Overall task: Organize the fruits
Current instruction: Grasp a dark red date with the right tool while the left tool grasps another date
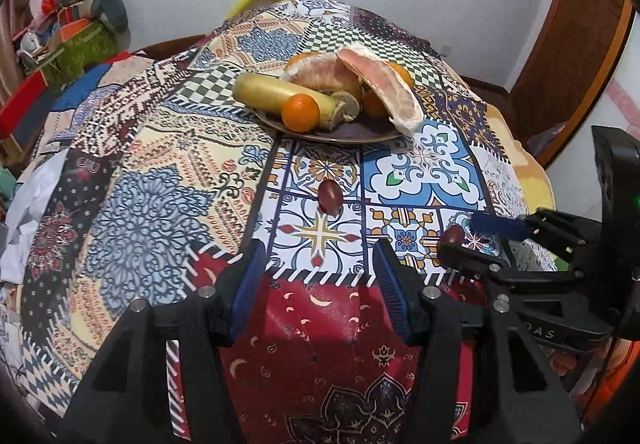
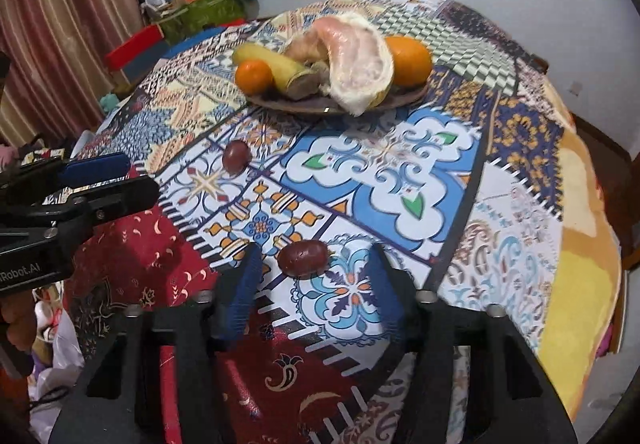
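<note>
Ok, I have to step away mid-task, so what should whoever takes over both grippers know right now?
Left gripper: open, empty, pointing toward one dark red fruit on the tablecloth.
Right gripper: open, the other dark red fruit between its fingers, not gripped.
Plate: holds oranges, pomelo pieces, a yellow fruit.
Done: those plated. Left: both red fruits, probably to the plate.

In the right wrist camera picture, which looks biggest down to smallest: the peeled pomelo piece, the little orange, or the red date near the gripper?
1. pomelo piece
2. and 3. little orange and red date look alike; the date is much nearer the camera, so unsure.
</note>
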The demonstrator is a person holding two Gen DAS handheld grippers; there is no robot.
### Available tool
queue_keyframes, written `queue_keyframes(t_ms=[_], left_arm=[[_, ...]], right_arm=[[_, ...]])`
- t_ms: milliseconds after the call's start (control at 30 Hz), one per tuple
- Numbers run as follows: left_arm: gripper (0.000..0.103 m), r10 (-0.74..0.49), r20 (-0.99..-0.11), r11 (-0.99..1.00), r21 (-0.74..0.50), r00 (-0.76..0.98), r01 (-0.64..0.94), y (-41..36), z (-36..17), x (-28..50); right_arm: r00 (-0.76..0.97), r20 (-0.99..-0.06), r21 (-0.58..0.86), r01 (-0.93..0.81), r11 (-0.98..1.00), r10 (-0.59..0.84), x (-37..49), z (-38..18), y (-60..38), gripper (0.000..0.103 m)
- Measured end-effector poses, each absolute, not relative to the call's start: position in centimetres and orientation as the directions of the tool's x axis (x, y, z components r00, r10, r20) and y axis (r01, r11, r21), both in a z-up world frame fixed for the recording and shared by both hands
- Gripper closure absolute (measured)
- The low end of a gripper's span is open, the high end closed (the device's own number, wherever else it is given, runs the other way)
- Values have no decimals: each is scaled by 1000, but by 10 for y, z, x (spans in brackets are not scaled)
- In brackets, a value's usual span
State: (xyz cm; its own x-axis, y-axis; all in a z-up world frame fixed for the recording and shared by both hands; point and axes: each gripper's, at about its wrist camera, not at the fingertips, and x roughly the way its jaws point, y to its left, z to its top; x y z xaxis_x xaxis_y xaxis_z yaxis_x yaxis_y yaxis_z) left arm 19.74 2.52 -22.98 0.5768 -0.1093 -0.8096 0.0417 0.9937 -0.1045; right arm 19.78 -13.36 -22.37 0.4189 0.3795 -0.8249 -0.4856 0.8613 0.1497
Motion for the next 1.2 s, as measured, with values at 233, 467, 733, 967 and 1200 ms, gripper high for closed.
queue_keyframes(t_ms=[233, 467, 733, 967, 1200], left_arm=[[66, -130, -827, 991, -122, 547, 52, 24, -243, 213], [70, -133, -831, 991, -122, 540, 57, 22, -248, 235], [73, -145, -843, 989, -131, 517, 64, 16, -260, 260], [86, -151, -837, 988, -134, 526, 71, 16, -264, 264], [86, -155, -802, 988, -134, 577, 80, 19, -242, 266]], right_arm=[[423, -813, 165, -491, 855, 400, 198, -222, -138, 77], [455, -791, 178, -469, 865, 409, 206, -212, -150, 77], [488, -773, 177, -448, 876, 405, 219, -207, -163, 77], [504, -765, 173, -441, 881, 402, 227, -204, -169, 77], [533, -744, 165, -438, 884, 403, 243, -194, -171, 77]])
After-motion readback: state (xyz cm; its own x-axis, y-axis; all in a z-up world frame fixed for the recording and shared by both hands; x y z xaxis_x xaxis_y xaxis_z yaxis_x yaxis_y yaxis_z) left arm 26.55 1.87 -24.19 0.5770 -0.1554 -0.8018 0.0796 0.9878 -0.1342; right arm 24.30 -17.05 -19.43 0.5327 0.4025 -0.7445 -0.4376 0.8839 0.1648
